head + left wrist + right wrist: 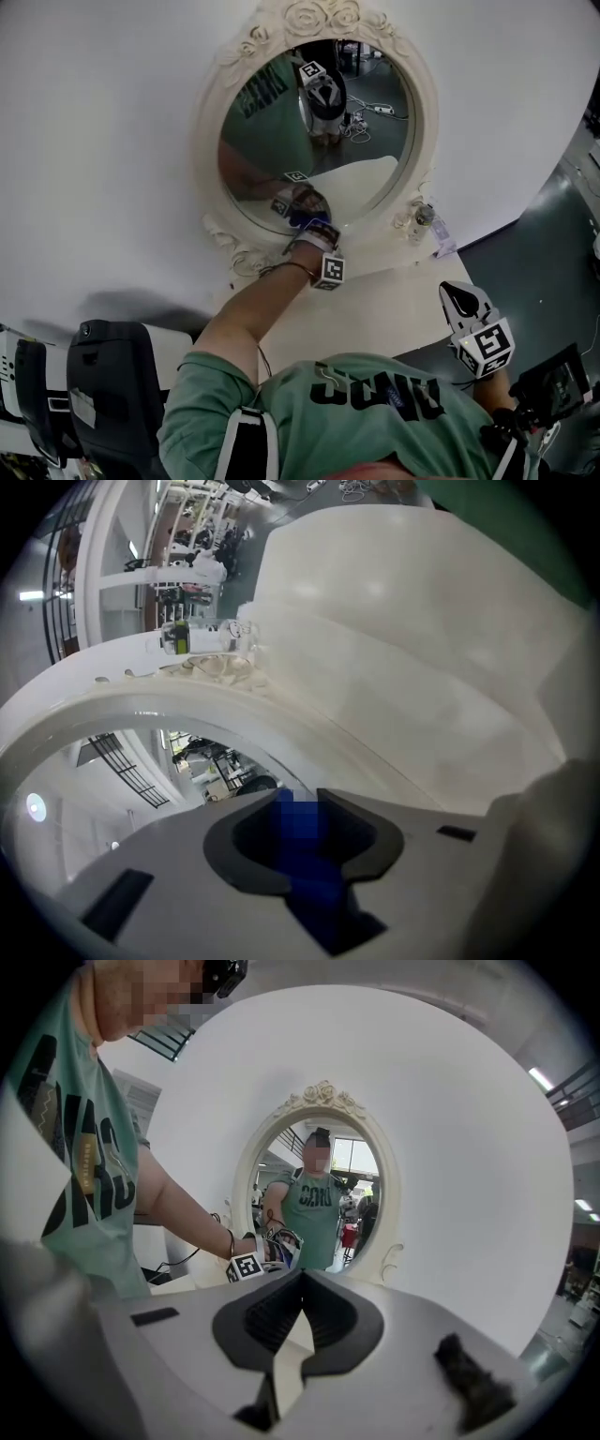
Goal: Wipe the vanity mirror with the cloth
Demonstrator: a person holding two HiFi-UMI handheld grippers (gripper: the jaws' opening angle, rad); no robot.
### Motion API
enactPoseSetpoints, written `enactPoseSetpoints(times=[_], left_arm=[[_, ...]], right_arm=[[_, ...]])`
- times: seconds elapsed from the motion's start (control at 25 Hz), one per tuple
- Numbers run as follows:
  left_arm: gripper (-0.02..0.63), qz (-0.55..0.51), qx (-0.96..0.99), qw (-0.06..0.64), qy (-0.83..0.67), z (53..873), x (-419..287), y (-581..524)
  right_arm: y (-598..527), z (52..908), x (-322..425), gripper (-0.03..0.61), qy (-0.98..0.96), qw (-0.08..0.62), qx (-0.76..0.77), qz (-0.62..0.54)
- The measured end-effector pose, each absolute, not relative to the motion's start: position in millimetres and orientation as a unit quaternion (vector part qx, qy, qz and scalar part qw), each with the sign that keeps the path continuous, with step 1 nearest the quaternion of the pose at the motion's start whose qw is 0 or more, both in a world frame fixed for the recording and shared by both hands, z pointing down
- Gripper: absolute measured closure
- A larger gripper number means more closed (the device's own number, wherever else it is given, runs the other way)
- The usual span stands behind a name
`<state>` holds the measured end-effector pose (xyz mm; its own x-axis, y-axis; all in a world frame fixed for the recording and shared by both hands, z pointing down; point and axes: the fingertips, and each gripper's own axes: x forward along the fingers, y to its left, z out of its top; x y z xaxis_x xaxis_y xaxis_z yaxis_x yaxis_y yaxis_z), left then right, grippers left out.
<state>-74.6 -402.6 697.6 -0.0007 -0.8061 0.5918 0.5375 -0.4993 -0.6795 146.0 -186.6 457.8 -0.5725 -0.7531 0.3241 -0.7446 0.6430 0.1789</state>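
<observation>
The oval vanity mirror point(319, 131) in its ornate cream frame point(211, 141) leans against a white wall. My left gripper point(307, 220) is pressed to the lower edge of the glass, shut on a blue cloth point(302, 221). In the left gripper view the cloth point(302, 832) fills the gap between the shut jaws, right at the frame's lower rim point(187, 705). My right gripper point(461, 302) hangs off to the lower right, away from the mirror. Its jaws point(300, 1283) are shut with nothing in them, and they face the mirror point(319, 1194) from a distance.
The mirror stands on a cream vanity top point(375, 309). A small clear bottle point(424, 217) and a tag point(442, 244) sit by the frame's right foot; the bottle point(202, 637) also shows in the left gripper view. Black equipment point(103, 375) stands at lower left. Grey floor point(534, 253) lies to the right.
</observation>
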Motion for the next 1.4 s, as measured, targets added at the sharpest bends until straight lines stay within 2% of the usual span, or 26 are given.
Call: enactPoseSetpoints(times=[0.36, 0.52, 0.64, 0.8, 0.96, 1.12, 1.24, 1.4], left_arm=[[0.508, -0.731, -0.511, 0.419, 0.171, 626, -184, -366], [0.506, -0.679, -0.57, 0.4, 0.233, 567, -195, -321], [0.505, -0.571, -0.667, 0.338, 0.338, 511, -193, -275], [0.505, -0.387, -0.773, 0.192, 0.463, 458, -225, -208], [0.502, -0.161, -0.825, 0.057, 0.538, 433, -257, -150], [0.502, 0.037, -0.837, -0.047, 0.544, 438, -266, -105], [0.5, 0.117, -0.843, -0.096, 0.516, 453, -257, -81], [0.5, 0.158, -0.844, -0.126, 0.496, 467, -249, -62]], right_arm=[[-190, 439, 72, 0.568, -0.923, 0.144, 0.354, -0.049], [-192, 435, 41, 0.568, -0.94, 0.118, 0.316, -0.045], [-191, 431, 36, 0.568, -0.949, 0.104, 0.297, -0.033], [-188, 430, 24, 0.568, -0.958, 0.088, 0.274, -0.006], [-190, 434, 10, 0.568, -0.963, 0.088, 0.254, 0.008], [-191, 435, -10, 0.568, -0.97, 0.093, 0.226, 0.021], [-186, 438, -28, 0.568, -0.974, 0.1, 0.202, 0.032], [-175, 453, -54, 0.568, -0.978, 0.095, 0.165, 0.089]])
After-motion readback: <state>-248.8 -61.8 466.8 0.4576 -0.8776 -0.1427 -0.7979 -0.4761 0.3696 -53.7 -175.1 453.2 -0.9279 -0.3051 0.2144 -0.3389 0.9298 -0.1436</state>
